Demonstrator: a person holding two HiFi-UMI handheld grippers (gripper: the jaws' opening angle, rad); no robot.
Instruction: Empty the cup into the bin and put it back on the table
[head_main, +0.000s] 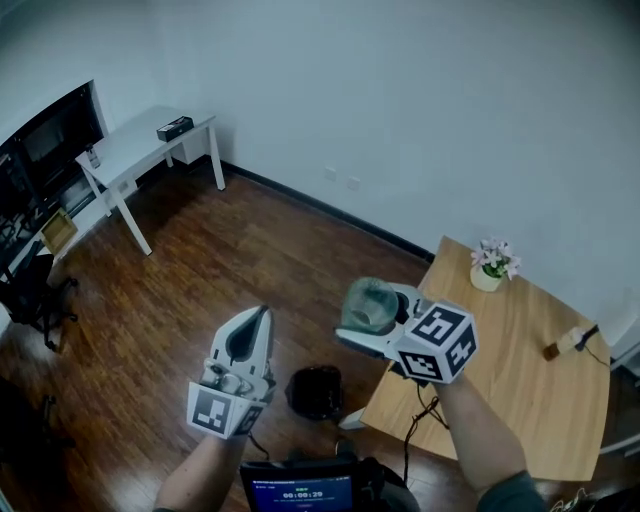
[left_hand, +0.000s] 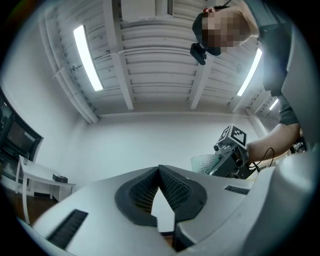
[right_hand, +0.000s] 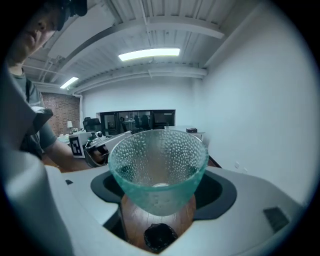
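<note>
Right gripper clamped on cup, jaws wide around its wall. Cup held in air, mouth roughly up, just off left edge of table. Bin on floor, below cup and between it and left gripper; in right gripper view, bin showed under cup base. Cup appeared empty; bin interior dark, contents not discernible. Left gripper closed on nothing, pointing upward. Judged next move: carry cup rightward onto table; right hand nearer.
</note>
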